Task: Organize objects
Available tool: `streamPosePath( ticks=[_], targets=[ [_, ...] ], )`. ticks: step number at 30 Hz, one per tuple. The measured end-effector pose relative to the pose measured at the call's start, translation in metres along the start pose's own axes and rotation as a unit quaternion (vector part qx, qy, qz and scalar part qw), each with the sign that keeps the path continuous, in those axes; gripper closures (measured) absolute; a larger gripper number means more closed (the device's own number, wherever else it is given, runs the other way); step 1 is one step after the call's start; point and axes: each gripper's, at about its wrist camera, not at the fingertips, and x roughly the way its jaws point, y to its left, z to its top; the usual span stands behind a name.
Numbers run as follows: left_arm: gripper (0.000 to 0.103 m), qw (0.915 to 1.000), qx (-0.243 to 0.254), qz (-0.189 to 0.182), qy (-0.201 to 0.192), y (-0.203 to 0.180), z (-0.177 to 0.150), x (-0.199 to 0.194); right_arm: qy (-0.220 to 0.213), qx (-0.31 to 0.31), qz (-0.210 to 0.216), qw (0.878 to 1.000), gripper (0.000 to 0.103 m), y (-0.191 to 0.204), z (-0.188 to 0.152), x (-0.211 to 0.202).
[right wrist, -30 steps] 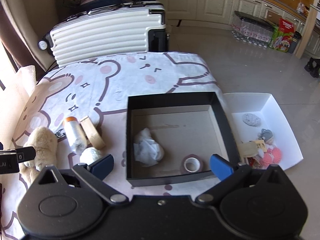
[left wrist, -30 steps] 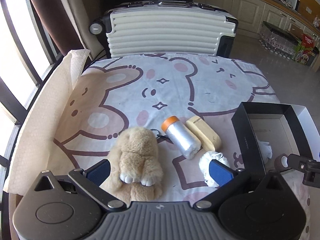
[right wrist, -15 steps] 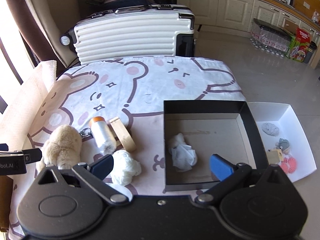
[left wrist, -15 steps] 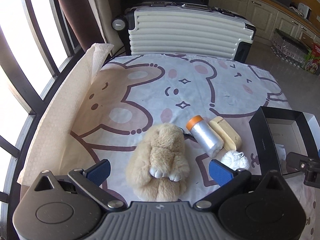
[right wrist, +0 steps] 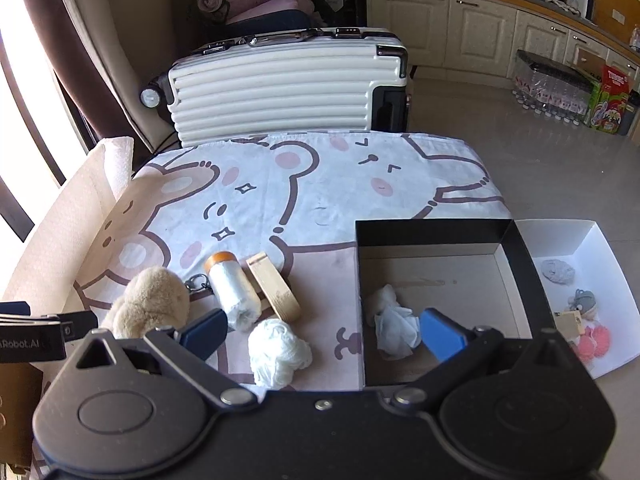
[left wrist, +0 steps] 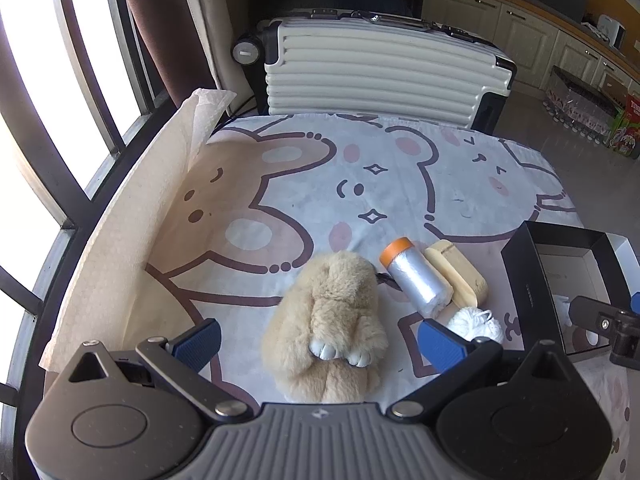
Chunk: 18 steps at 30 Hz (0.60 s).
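Hovering low over the worktop, which is covered by a cloth printed with cartoon bears, the left hand-held gripper has its jaws spread wide and holds nothing. Between its two blue pads lies a tan plush rabbit; neither pad touches it, and the gripper body cuts off its near end. In the right wrist view only the plush's rounded back shows, partly hidden behind the left tool.

Just ahead and right of the plush lies a silver roll with an orange cap, a metal clasp peeking out between the two. A pale wooden block lies touching the roll's right side. Near the left gripper's right pad sits a white wad of tissue or yarn; which of these it is cannot be told.

The right hand-held gripper is also wide apart and empty. The white wad lies between its pads, nearer the left one. Its right pad hangs over an open black box, where crumpled white tissue rests. Right of the box, a white tray holds small grey and pink items too tiny to identify. A ribbed white suitcase stands beyond the worktop.
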Motion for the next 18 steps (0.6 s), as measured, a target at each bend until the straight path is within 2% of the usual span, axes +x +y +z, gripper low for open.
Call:
streamPosePath(
  ticks=[3, 5, 8, 12, 18],
  targets=[
    [0.000, 1.0000, 0.002, -0.002, 0.000, 0.000, 0.001, 0.002, -0.003, 0.003, 0.012, 1.000, 0.000, 0.000, 0.001, -0.001],
    [0.000, 1.0000, 0.002, -0.001, 0.001, 0.000, 0.001, 0.004, -0.008, 0.005, 0.005, 1.000, 0.000, -0.001, 0.002, -0.001],
    [0.000, 1.0000, 0.001, 0.000, 0.004, 0.000, 0.001, 0.006, -0.026, 0.008, -0.008, 1.000, 0.000, -0.002, 0.003, -0.002],
    [0.000, 1.0000, 0.005, -0.002, 0.000, 0.000, 0.002, 0.008, -0.058, 0.002, 0.003, 0.998, 0.000, -0.003, 0.002, -0.005],
    [0.000, 1.0000, 0.005, 0.002, -0.007, -0.001, 0.005, 0.011, -0.043, -0.025, 0.004, 0.999, 0.000, 0.004, 0.006, 0.003]
  ],
)
